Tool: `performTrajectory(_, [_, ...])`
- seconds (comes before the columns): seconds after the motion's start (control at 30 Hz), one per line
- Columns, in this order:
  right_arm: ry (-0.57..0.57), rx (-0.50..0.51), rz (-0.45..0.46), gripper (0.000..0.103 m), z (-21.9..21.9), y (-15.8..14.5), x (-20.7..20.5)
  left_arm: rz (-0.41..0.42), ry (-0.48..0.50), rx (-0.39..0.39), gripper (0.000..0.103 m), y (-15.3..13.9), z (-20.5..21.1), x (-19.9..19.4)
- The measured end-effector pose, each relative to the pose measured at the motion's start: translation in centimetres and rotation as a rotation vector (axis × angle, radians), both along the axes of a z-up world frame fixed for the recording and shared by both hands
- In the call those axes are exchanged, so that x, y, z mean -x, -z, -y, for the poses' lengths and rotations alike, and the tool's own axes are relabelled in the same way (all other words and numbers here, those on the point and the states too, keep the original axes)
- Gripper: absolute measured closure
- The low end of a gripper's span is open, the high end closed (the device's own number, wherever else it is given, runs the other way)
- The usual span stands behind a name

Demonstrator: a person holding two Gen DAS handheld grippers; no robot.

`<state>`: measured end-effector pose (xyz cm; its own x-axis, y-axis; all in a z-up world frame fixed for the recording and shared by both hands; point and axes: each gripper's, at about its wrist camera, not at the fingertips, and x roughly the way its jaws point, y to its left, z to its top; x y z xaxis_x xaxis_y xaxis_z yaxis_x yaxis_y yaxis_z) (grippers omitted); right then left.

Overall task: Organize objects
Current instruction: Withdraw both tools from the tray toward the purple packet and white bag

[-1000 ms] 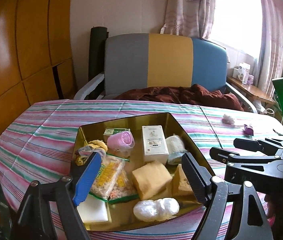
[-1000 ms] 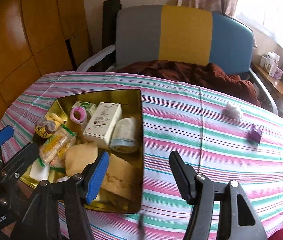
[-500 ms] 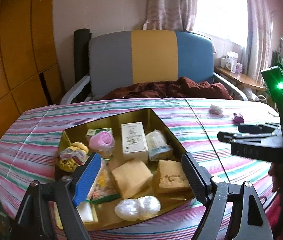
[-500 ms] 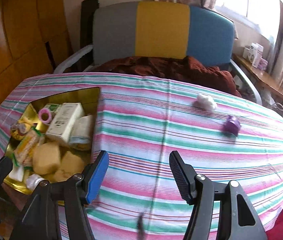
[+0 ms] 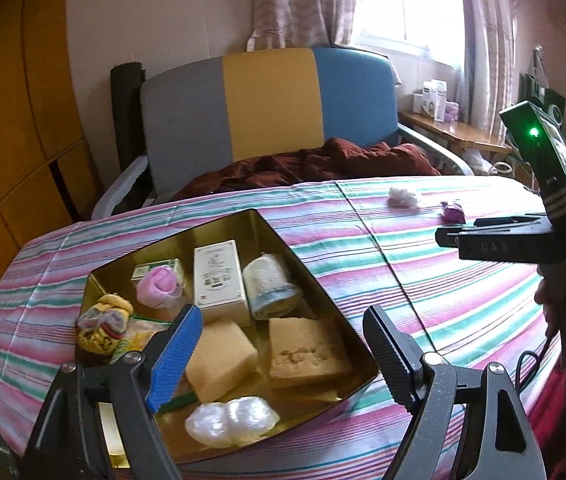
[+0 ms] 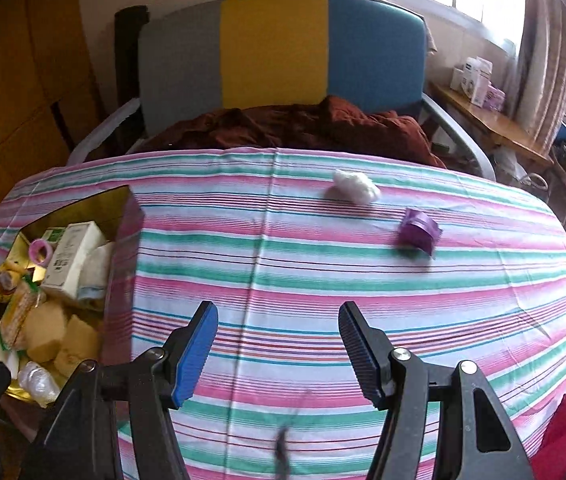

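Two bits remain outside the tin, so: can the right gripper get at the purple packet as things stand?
Probably yes. The right gripper is open, and only bare striped tablecloth lies between it and the purple packet.

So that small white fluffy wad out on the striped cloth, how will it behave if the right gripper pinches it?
The small white fluffy wad looks like cotton or tissue, so it will probably squash flat between the right gripper fingers rather than resist. It is likely very light and may snag or cling. Its lumpy shape suggests it will not roll on the striped tablecloth.

Glossy gold metal tin (image 5: 315, 284), striped woven tablecloth (image 6: 363, 280); fluffy white wad (image 6: 355, 186), shiny purple wrapper (image 6: 419, 232)
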<state>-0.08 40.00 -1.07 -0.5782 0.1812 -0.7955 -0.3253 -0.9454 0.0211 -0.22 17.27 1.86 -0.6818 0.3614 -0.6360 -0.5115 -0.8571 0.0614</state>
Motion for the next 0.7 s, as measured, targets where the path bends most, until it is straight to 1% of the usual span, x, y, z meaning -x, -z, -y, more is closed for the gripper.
performTrajectory(0.17, [0.058, 0.033, 0.014, 0.039, -3.2, 0.5, -0.2, 0.002, 0.034, 0.014, 0.02, 0.3, -1.2, 0.0])
performTrajectory(0.47, [0.22, 0.075, 0.068, 0.039, -11.9, 1.8, -0.1, 0.033, 0.089, 0.022, 0.02, 0.9, -4.1, 1.0])
performTrajectory(0.57, [0.271, 0.089, 0.082, 0.039, -15.0, 2.1, 0.4, 0.048, 0.099, 0.022, 0.02, 1.3, -5.0, 1.6])
performTrajectory(0.7, [0.298, 0.108, 0.094, 0.039, -17.7, 3.1, 1.6, 0.064, 0.119, 0.019, 0.02, 1.5, -6.5, 2.4])
